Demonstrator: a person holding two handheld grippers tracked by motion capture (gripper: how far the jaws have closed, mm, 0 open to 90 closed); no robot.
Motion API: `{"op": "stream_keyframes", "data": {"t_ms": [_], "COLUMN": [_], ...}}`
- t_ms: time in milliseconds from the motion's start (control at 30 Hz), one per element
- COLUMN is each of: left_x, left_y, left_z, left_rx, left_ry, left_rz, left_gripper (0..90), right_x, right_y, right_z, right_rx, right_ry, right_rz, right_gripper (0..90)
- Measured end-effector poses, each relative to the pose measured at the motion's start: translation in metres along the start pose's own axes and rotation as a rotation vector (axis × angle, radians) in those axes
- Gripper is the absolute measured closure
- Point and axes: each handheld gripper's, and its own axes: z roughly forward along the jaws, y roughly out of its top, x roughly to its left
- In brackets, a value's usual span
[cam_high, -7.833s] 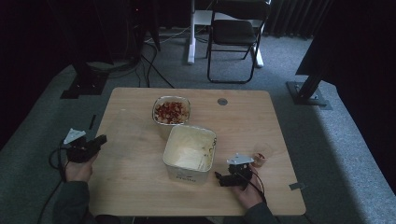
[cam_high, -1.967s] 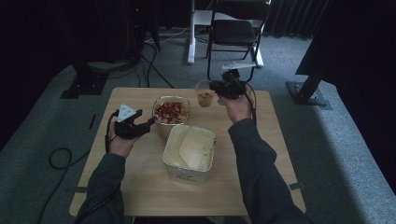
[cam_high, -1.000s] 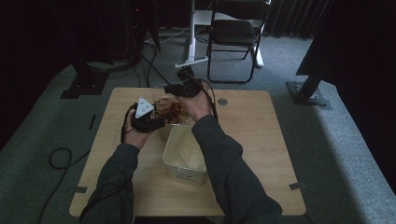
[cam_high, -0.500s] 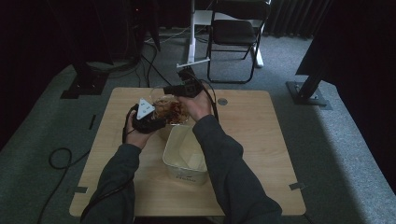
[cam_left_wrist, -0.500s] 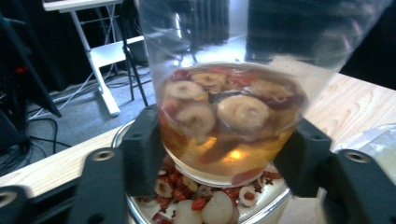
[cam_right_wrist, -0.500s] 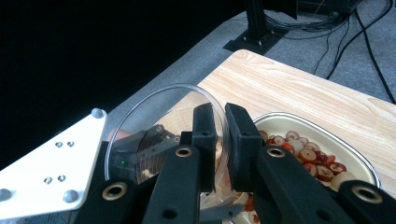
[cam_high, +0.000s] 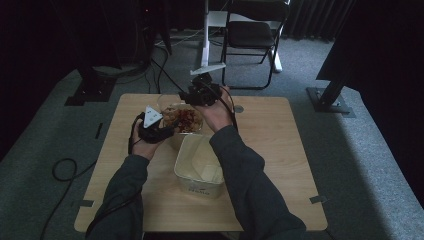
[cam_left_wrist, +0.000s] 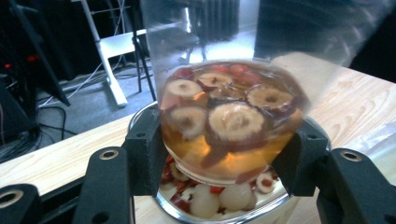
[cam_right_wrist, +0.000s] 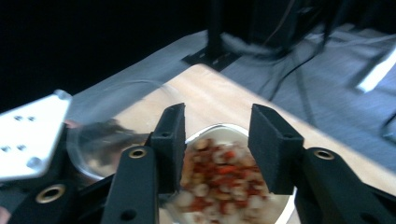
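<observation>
**Clear plastic cup of dried fruit handed across the bowl**

Clear plastic is all that separates the left gripper (cam_left_wrist: 219, 158) from a load of sliced red dates: its black jaws clamp the sides of a see-through cup (cam_left_wrist: 229, 126), held tilted just above the metal bowl (cam_left_wrist: 219, 212), apparently so its contents land there. The bowl already holds a mix of red and pale fruit pieces. Above the far side of the bowl hangs the right gripper (cam_right_wrist: 215, 140), its jaws having just been opening, now apart with nothing between them; it looks to have passed the cup over. Just near of the bowl, toward the person, stands a cream tub (cam_high: 200, 167); dark print on its front wall is too small to read. No other writing shows.
</observation>
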Motion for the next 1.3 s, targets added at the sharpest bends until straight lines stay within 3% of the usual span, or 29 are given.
{"op": "stream_keyframes", "data": {"t_ms": [167, 333, 467, 600, 800, 900, 1067, 1100, 1133, 1167, 1200, 1300], "left_x": [0.008, 0.015, 0.021, 0.026, 0.032, 0.034, 0.038, 0.038, 0.038, 0.038, 0.038, 0.038], "left_y": [-0.003, -0.005, -0.008, -0.008, -0.009, -0.008, -0.003, -0.003, 0.0, 0.001, 0.002, 0.005], "left_z": [-0.003, -0.008, -0.01, -0.01, -0.007, -0.006, -0.005, -0.005, -0.005, -0.004, -0.003, -0.001], "left_rx": [-0.002, 0.01, 0.011, 0.021, 0.042, 0.05, 0.063, 0.063, 0.074, 0.077, 0.083, 0.1], "left_ry": [0.032, 0.068, 0.101, 0.125, 0.15, 0.168, 0.203, 0.203, 0.221, 0.228, 0.238, 0.265], "left_rz": [-0.02, -0.011, -0.013, -0.008, 0.0, 0.013, 0.062, 0.062, 0.096, 0.107, 0.123, 0.163], "left_gripper": [42.8, 42.7, 42.7, 42.7, 42.6, 42.6, 42.6, 42.6, 42.6, 42.6, 42.6, 42.6], "right_x": [-0.019, -0.038, -0.066, -0.096, -0.128, -0.135, -0.141, -0.141, -0.142, -0.142, -0.142, -0.136], "right_y": [-0.01, -0.028, -0.058, -0.093, -0.154, -0.187, -0.246, -0.246, -0.252, -0.269, -0.273, -0.283], "right_z": [-0.015, -0.032, -0.051, -0.065, -0.071, -0.069, -0.061, -0.061, -0.061, -0.063, -0.063, -0.064], "right_rx": [-0.056, -0.046, -0.035, -0.01, 0.065, 0.092, 0.17, 0.17, 0.177, 0.189, 0.195, 0.207], "right_ry": [-0.034, -0.126, -0.209, -0.282, -0.29, -0.295, -0.359, -0.359, -0.368, -0.379, -0.38, -0.399], "right_rz": [0.042, -0.011, 0.007, 0.054, 0.142, 0.176, 0.178, 0.178, 0.181, 0.199, 0.204, 0.17], "right_gripper": [51.2, 48.8, 47.7, 47.7, 47.8, 47.8, 47.6, 47.6, 47.6, 47.3, 47.2, 46.7]}}
